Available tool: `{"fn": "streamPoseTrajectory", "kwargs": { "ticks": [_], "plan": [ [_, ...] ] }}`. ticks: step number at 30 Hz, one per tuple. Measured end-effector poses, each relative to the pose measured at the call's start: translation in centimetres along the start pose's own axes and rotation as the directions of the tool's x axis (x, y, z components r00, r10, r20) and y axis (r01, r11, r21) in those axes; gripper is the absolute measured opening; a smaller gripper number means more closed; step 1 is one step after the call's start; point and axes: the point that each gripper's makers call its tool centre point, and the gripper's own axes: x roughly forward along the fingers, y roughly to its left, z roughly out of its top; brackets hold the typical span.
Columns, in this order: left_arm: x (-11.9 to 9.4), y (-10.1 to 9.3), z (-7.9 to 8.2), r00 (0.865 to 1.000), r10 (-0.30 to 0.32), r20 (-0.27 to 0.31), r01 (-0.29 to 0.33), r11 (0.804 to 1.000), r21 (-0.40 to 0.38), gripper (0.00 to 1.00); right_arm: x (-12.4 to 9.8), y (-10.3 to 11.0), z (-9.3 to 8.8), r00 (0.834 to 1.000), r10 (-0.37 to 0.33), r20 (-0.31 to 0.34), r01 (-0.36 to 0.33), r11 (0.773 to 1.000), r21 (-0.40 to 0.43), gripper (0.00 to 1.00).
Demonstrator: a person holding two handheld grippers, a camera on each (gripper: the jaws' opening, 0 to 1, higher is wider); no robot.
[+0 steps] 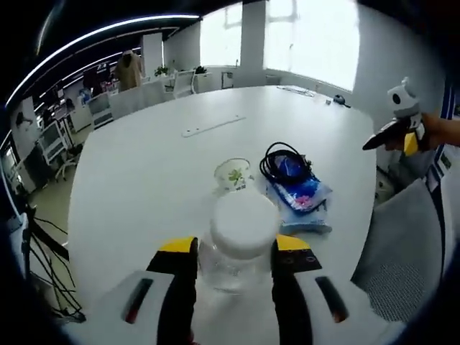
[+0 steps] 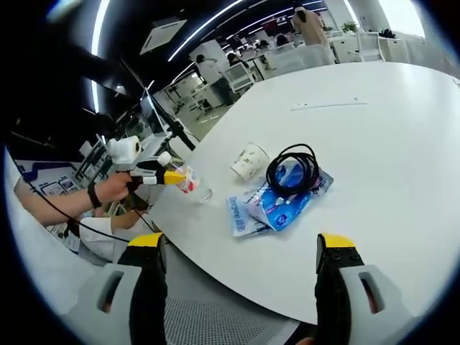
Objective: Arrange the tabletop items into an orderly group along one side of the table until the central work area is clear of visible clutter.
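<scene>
The left gripper (image 1: 233, 262) is clamping a clear plastic bottle (image 1: 241, 237) with a white cap between its yellow-tipped jaws, holding it over the near edge of the white table (image 1: 144, 172). Just beyond the bottle, a floral paper cup (image 1: 233, 174) is lying tipped, with a coiled black cable (image 1: 285, 164) resting on blue packets (image 1: 302, 198) beside it to the right. The right gripper (image 2: 241, 248) is hanging off the table edge with jaws spread wide, gripping nothing; the packets are sitting ahead of it, possibly wipes.
</scene>
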Motion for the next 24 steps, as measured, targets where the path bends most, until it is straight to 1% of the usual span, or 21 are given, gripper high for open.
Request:
{"fn": "streamPoseTrajectory", "kwargs": {
  "ticks": [5, 11, 15, 17, 18, 20, 22, 24],
  "plan": [
    [0.07, -0.36, 0.07, 0.999, -0.047, -0.01, 0.047, 0.998, 0.035, 0.4, -0.11, -0.07, -0.01, 1.0, -0.003, -0.001, 0.003, 1.0, 0.0, 0.86],
    [0.03, -0.61, 0.1, 0.997, -0.074, -0.013, 0.075, 0.996, 0.058, 0.4, -0.2, -0.16, 0.0, 1.0, -0.006, 0.001, 0.006, 1.0, 0.004, 0.86],
    [0.0, -0.9, 0.11, 0.995, -0.095, -0.017, 0.096, 0.991, 0.09, 0.4, -0.18, -0.14, -0.09, 1.0, -0.004, -0.001, 0.004, 1.0, 0.003, 0.86],
    [0.1, -0.8, 0.0, 0.995, -0.099, -0.031, 0.102, 0.987, 0.121, 0.4, -0.17, -0.11, -0.11, 1.0, -0.003, -0.002, 0.003, 1.0, 0.003, 0.86],
    [0.16, -0.6, -0.26, 0.993, -0.099, -0.057, 0.107, 0.981, 0.161, 0.4, -0.15, -0.08, -0.1, 1.0, -0.002, -0.003, 0.002, 1.0, 0.003, 0.86],
    [0.21, -0.4, -0.57, 0.99, -0.101, -0.093, 0.119, 0.972, 0.201, 0.4, -0.1, -0.04, -0.15, 1.0, 0.001, -0.006, -0.001, 1.0, 0.002, 0.86],
    [0.35, -0.6, -0.39, 0.986, -0.129, -0.101, 0.147, 0.969, 0.197, 0.41, -0.11, -0.11, -0.18, 1.0, 0.0, -0.01, 0.0, 1.0, -0.002, 0.86],
    [0.43, -0.52, -0.42, 0.985, -0.132, -0.111, 0.153, 0.967, 0.206, 0.41, -0.16, -0.09, -0.13, 1.0, 0.0, -0.007, 0.0, 1.0, 0.0, 0.86]
  ]
}}
